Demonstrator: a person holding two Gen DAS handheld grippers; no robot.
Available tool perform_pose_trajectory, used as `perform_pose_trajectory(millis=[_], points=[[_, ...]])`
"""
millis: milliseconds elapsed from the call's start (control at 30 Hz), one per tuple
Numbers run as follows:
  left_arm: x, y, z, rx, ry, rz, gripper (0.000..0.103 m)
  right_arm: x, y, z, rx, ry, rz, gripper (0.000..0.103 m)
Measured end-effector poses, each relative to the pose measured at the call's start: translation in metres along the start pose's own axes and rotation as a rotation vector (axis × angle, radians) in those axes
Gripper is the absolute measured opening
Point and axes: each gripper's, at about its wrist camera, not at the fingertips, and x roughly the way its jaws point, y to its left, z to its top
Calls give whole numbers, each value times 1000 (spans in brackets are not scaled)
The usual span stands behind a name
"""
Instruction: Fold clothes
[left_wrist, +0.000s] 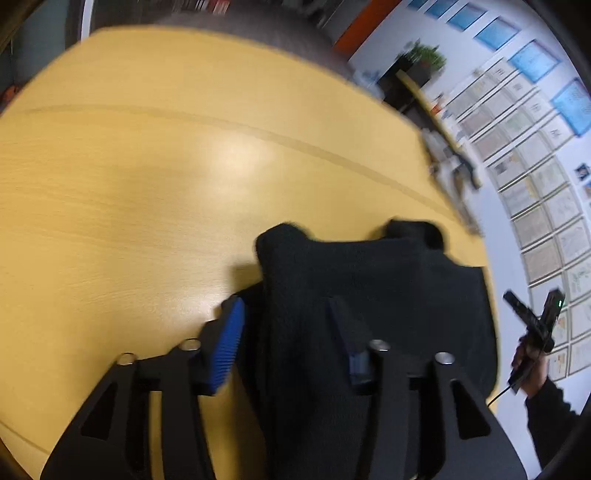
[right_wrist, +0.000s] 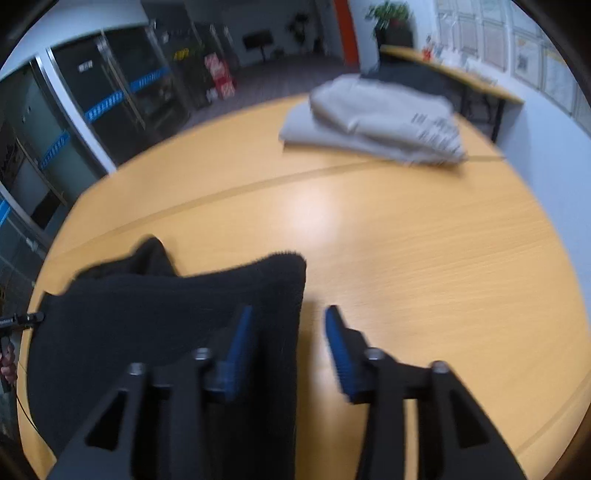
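Left gripper (left_wrist: 286, 325) stands with its jaws spread, the black fleece garment (left_wrist: 369, 295) lying between them and over the right-hand finger, so nothing is clamped as far as the blurred view shows; the cloth rests on the near part of the yellow wooden table (left_wrist: 147, 166). Further right, the right gripper (right_wrist: 290, 321) is likewise released, its blue ribbed pads (right_wrist: 240, 339) apart, one pad over the garment's right edge and the other above bare tabletop. At the far right of the table lies a folded grey garment (right_wrist: 369, 118), seemingly done and set aside. By my reading the black piece is at an early fold: both claws flank its edges, and the next move calls for closing each on a hem and carrying it over evenly. Dark printed lettering on the grey cloth and the wall posters (left_wrist: 535, 206) is too smeared to read
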Motion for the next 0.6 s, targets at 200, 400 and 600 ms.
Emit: perform_pose_trajectory(millis=[200, 400, 600], points=[[-4, -55, -26, 309, -23, 27, 95, -100, 0, -105, 279, 8, 94, 83], [37, -81, -51, 546, 90, 57, 95, -83, -17, -198, 562, 194, 106, 83], [59, -88, -79, 709, 134, 94, 102, -37, -16, -205, 689, 84, 237, 84]])
